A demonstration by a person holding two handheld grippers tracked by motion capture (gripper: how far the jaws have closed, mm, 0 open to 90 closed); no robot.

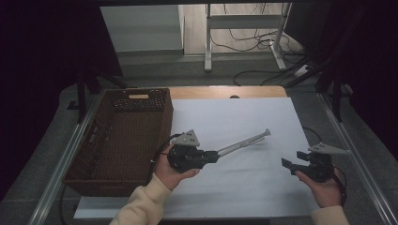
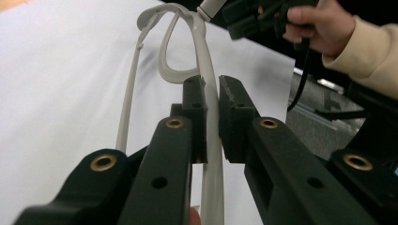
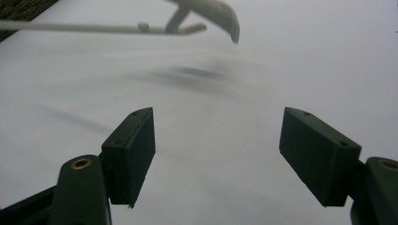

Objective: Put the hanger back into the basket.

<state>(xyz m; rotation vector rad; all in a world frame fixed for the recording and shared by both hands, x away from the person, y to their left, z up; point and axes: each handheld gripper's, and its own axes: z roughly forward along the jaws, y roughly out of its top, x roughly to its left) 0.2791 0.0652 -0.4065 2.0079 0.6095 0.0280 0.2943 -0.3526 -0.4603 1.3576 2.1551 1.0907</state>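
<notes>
The left claw point(image 1: 213, 156) is pinching a pale plastic clothes hanger point(image 1: 244, 143) by one of its thin bars; in the left gripper view the pads point(image 2: 199, 112) press on that bar from both sides, and the hanger's point(image 2: 164, 51) curved end rises ahead of them. In the high view the hanger sticks out from the claw to the right of the wicker basket point(image 1: 122, 136), raised off the white sheet point(image 1: 234, 117) with its shadow falling below it. The right claw point(image 1: 290, 165) stands spread and empty, low over the sheet and well apart from the basket; its own view looks between the two pads at bare sheet, with the hanger's point(image 3: 206, 11) end hanging across the top.

My reading is that the hanger has been picked up and is in the carrying step. The next move likely calls for swinging it left over the basket's rim and lowering it in before letting go, minding that the long free end clears the near wall.

No brand, label or writing can be read anywhere.
</notes>
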